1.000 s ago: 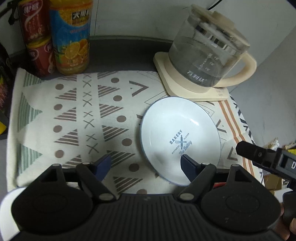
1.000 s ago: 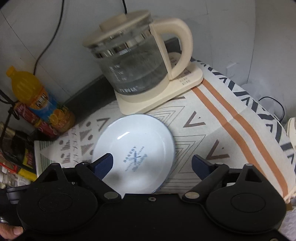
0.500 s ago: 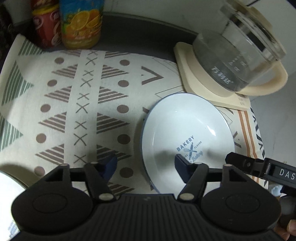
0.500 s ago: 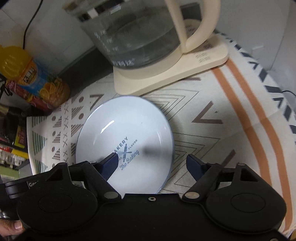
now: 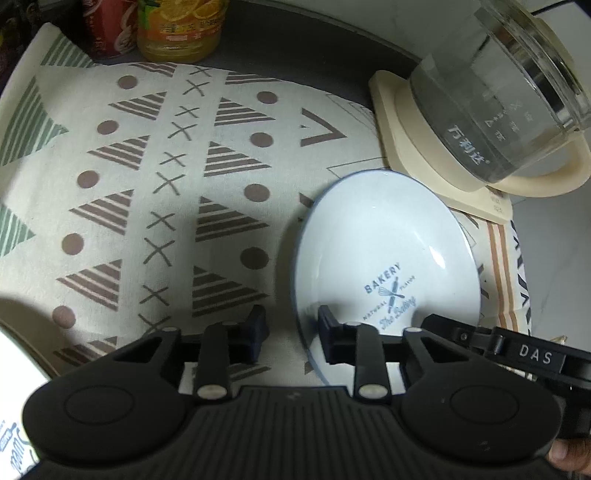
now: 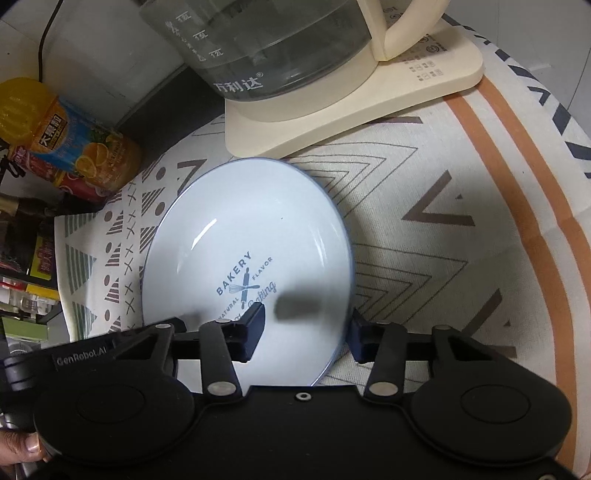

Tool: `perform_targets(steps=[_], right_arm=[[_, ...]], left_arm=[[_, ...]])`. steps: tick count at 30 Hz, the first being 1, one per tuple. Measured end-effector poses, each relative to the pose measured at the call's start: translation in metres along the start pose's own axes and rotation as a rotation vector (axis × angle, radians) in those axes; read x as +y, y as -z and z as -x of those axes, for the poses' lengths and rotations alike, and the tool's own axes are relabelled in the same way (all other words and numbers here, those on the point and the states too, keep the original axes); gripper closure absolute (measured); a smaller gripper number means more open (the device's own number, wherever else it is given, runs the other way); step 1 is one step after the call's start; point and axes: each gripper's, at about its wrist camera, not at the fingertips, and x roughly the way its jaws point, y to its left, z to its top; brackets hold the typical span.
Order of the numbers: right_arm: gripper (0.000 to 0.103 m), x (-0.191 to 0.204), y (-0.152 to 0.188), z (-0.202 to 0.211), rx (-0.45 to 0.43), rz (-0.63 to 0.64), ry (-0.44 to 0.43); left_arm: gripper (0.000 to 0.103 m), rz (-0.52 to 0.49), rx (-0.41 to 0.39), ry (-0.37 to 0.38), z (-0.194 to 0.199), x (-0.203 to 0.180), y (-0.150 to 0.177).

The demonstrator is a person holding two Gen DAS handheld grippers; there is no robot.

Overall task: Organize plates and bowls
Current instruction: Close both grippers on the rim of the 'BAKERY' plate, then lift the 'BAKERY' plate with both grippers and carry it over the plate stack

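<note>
A white plate point(image 5: 388, 251) printed BAKERY lies flat on the patterned cloth point(image 5: 166, 184). My left gripper point(image 5: 291, 330) straddles its left rim with the jaws closing. The inner finger rests on the plate's face. A thin strip of cloth shows between the outer finger and the rim. In the right wrist view the same plate point(image 6: 240, 229) has its right rim between the closing jaws of my right gripper point(image 6: 306, 328). There the outer finger is at the rim and the inner finger hangs over the face, away from the rim. Part of a second white plate point(image 5: 14, 369) shows at the lower left.
A glass kettle point(image 5: 498, 110) on a cream base point(image 6: 351, 107) stands just behind the plate. An orange juice bottle point(image 5: 181, 33) and red cans point(image 5: 107, 37) stand at the cloth's far left corner. Shelves of goods point(image 6: 22, 266) lie to the left.
Both grippers have come down onto the plate and their jaws have narrowed, from wide apart to closely around opposite rims. The plate has not moved.
</note>
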Motion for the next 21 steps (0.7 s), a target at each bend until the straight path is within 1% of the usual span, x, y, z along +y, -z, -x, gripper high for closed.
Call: perform_targets(steps=[1,2,4,6,9,11,14,21], right_arm=[[0.078,-0.002,-0.001,0.001,-0.003,0.0,-0.004],[0.082,-0.004,0.0,0.004,-0.01,-0.006,-0.025],[0.089,-0.006,0.0,0.012,-0.037,-0.009,-0.079],[0.09,-0.003,0.0,0.022,-0.066,0.004,-0.112],[0.089,0.003,-0.001,0.031,-0.085,0.009,-0.14],[0.089,0.008,-0.001,0.038,-0.112,0.033,-0.152],[0.089,0.015,-0.001,0.049,-0.14,0.034,-0.186],[0.088,0.04,0.001,0.071,-0.197,0.093,-0.242]], left_arm=[[0.086,-0.008,0.007,0.016,0.0,-0.001,0.0],[0.087,-0.012,0.012,0.024,-0.001,-0.003,0.0],[0.087,-0.031,-0.003,-0.014,0.001,-0.007,0.001],[0.087,-0.015,-0.021,-0.02,0.005,-0.004,0.0],[0.087,-0.01,-0.062,0.001,0.017,0.0,-0.002],[0.087,-0.01,-0.075,-0.005,0.025,-0.001,-0.002],[0.087,-0.007,-0.103,-0.008,0.037,-0.001,-0.002],[0.087,0.034,-0.154,-0.017,0.072,0.001,0.004]])
